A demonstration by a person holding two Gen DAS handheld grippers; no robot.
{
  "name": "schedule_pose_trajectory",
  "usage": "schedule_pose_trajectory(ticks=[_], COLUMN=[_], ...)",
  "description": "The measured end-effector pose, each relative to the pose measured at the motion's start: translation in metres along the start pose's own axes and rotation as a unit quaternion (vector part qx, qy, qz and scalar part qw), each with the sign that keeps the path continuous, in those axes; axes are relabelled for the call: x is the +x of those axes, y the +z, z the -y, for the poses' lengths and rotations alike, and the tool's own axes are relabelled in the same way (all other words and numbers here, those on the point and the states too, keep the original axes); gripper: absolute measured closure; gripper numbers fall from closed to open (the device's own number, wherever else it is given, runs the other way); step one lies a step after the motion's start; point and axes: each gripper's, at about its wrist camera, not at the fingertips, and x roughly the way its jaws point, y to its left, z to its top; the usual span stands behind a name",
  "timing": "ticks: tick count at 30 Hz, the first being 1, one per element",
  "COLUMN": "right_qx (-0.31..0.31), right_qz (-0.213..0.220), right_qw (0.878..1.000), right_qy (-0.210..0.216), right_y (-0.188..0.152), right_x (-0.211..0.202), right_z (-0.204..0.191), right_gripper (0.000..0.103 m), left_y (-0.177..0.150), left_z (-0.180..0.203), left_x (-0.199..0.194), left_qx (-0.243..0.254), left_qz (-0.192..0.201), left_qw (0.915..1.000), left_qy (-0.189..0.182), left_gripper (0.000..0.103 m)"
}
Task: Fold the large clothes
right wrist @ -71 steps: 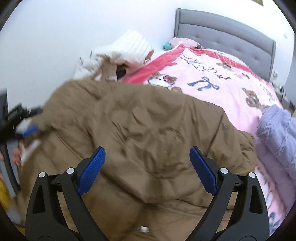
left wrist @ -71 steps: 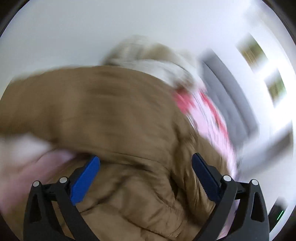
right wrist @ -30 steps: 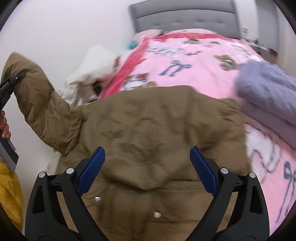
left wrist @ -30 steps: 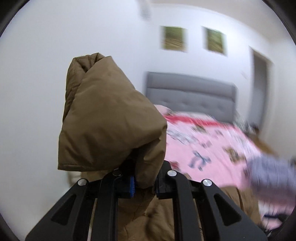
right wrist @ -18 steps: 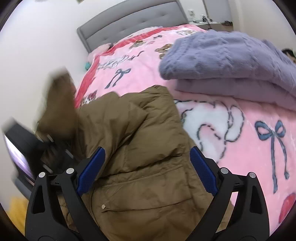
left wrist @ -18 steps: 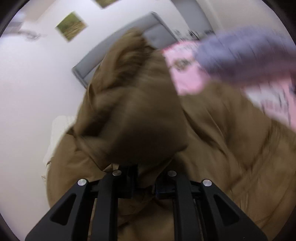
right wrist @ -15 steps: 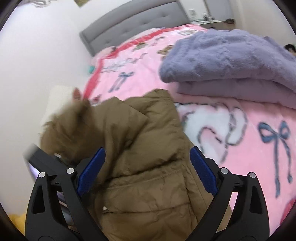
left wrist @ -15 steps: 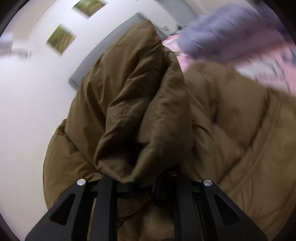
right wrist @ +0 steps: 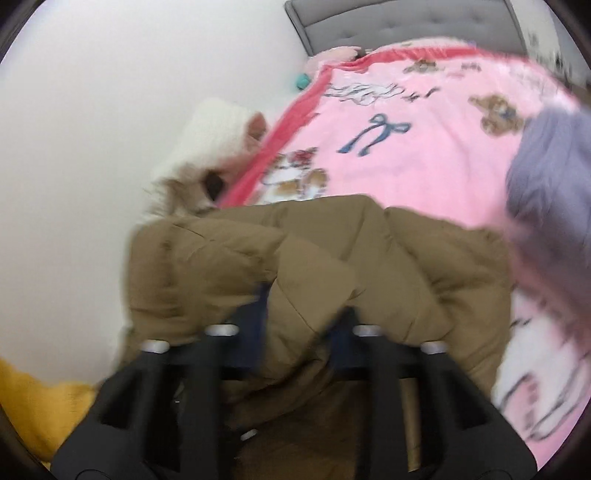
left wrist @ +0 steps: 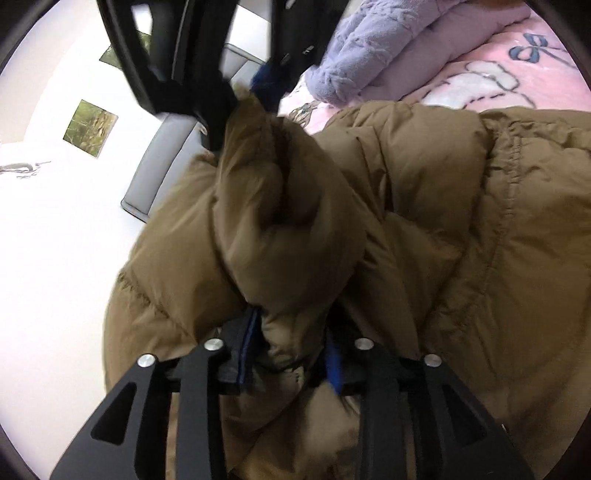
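Puffy brown quilted jacket (left wrist: 461, 221) lies bunched on pink cartoon-print bedspread (right wrist: 424, 147). Left gripper (left wrist: 291, 354) at 6 o'clock, jaws opening, sleeve fold between them. Right gripper (left wrist: 240, 92) at 11 o'clock in left view, jaws closing on the sleeve's far end. Folded lilac fleece (left wrist: 369, 48) at 1 o'clock

Puffer jacket (left wrist: 424, 229) plain tan-brown. Blanket (right wrist: 424, 147) past it pink w/ red border, blue bows, brown bears. Folded throw (left wrist: 373, 48) right of claw lilac. Headboard (right wrist: 406, 26) grey. Claw pads (left wrist: 334, 363) blue, frame black.
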Motion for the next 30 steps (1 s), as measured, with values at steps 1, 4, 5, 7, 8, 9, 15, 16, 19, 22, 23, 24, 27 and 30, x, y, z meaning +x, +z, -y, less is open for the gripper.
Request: schedule_pose_trajectory(ticks=[1,4,5,7,8,9,15,16,19,22,23,24,27,30], right_qx=[0.01,0.048,0.063,0.1,0.117,0.128,0.096,0.087,0.081,0.1,0.1,0.087,0.039,0.02], right_qz=[-0.001,-0.023,-0.038,-0.072,-0.09,-0.117,-0.191,-0.196,-0.202,-0.204,-0.191,-0.17,-0.112,-0.126], right_qw=[1.0,0.998,0.997,0.992,0.988,0.984,0.976,0.975,0.973,0.97,0.972,0.977,0.989,0.986], right_qy=[0.012,0.024,0.026,0.029,0.035,0.033,-0.046,-0.058,-0.073,-0.09,-0.094,-0.099,-0.093,-0.111], right_y=[0.006,0.021,0.026,0.031,0.031,0.032,0.007,0.002,-0.01,-0.01,-0.004,0.004,0.035,0.048], right_x=[-0.004,-0.017,-0.021,-0.025,-0.028,-0.026,0.008,0.013,0.031,0.033,0.025,0.014,-0.025,-0.016], right_z=[-0.001,0.002,0.004,0.009,0.013,0.015,0.021,0.021,0.02,0.024,0.021,0.016,-0.006,-0.008], right_gripper=[0.092,0.094,0.094,0.094,0.094,0.094,0.094,0.093,0.092,0.093,0.095,0.095,0.095,0.094], left_y=[-0.002,-0.014,-0.02,-0.036,-0.043,-0.055,-0.113,-0.121,-0.146,-0.153,-0.153,-0.153,-0.157,-0.162], left_z=[-0.004,-0.028,-0.039,-0.068,-0.081,-0.105,-0.219,-0.233,-0.253,-0.238,-0.234,-0.236,-0.246,-0.244], left_x=[-0.008,-0.034,-0.043,-0.059,-0.06,-0.053,0.028,0.041,0.076,0.098,0.1,0.105,0.093,0.107], left_qx=[-0.004,-0.029,-0.036,-0.039,-0.037,-0.043,-0.217,-0.254,-0.352,-0.37,-0.378,-0.386,-0.436,-0.45], left_qz=[0.001,0.009,0.013,0.024,0.019,0.0,-0.095,-0.103,-0.121,-0.145,-0.154,-0.148,-0.098,-0.117], left_qw=[1.0,0.9991,0.9987,0.9986,0.999,0.9991,0.9691,0.9576,0.9091,0.8844,0.8787,0.8767,0.8605,0.8515], left_qy=[-0.003,-0.03,-0.034,-0.028,-0.015,-0.007,-0.068,-0.089,-0.187,-0.244,-0.247,-0.245,-0.246,-0.244], left_gripper=[0.062,0.042,0.039,0.037,0.037,0.037,0.036,0.036,0.033,0.032,0.032,0.032,0.032,0.032])
